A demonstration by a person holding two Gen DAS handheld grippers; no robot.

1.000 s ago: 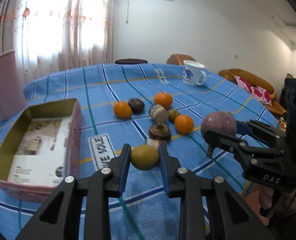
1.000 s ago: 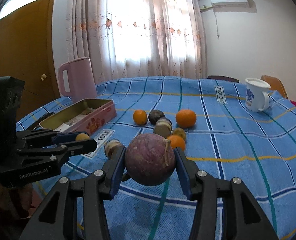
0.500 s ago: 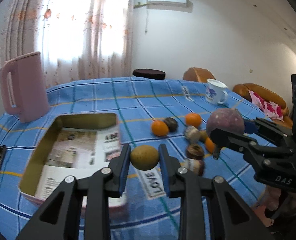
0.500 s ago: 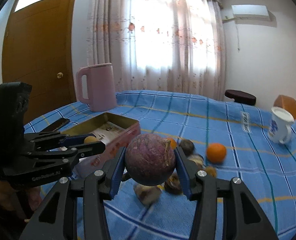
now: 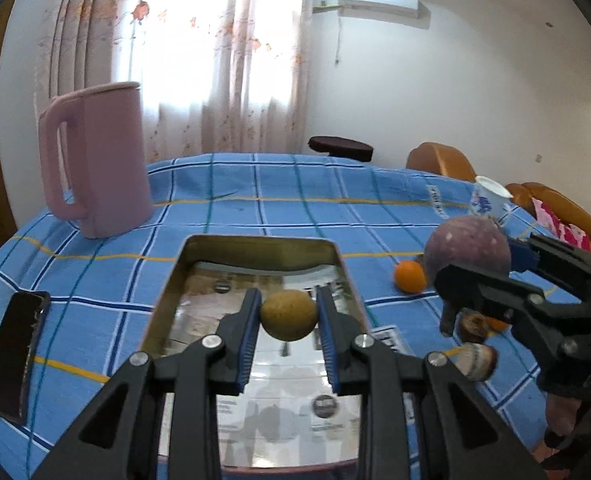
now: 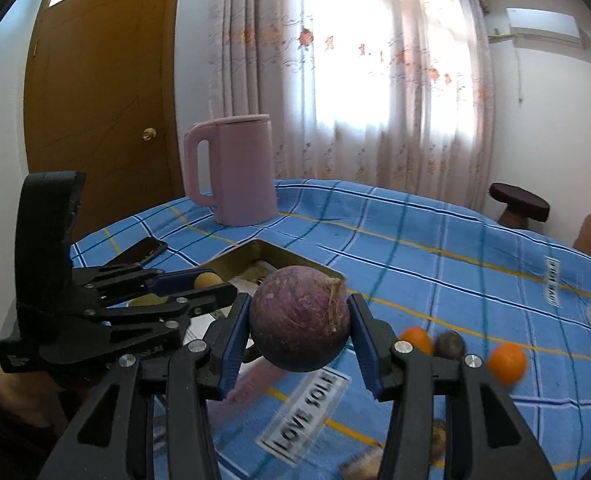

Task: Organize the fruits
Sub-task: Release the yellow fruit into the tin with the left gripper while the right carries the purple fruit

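On my left hand-held gripper I have the small yellow-brown fruit pinched between the blue pads, the jaws narrowed to its width, and it hangs over the open gold-lined tin, above the printed paper lying inside. In the right wrist view I see the same fruit as a pale dot at the left gripper's tips, above the tin's near corner. My right hand-held gripper is clamped on the big purple round fruit, its dry stem facing the camera; from the left wrist view that fruit is held in the air just to the right of the tin, above the surface with its blue checked cloth. Beyond it an orange lies on the cloth, and below the right gripper's fingers I make out a brown dried-looking fruit and a pale striped one, both partly hidden. The right wrist view shows two oranges with a dark round fruit between them, all a little blurred. A pink jug stands upright at the far left of the surface, well apart from the tin, a black phone lies flat near the left edge, and a white mug with blue print stands at the far right.
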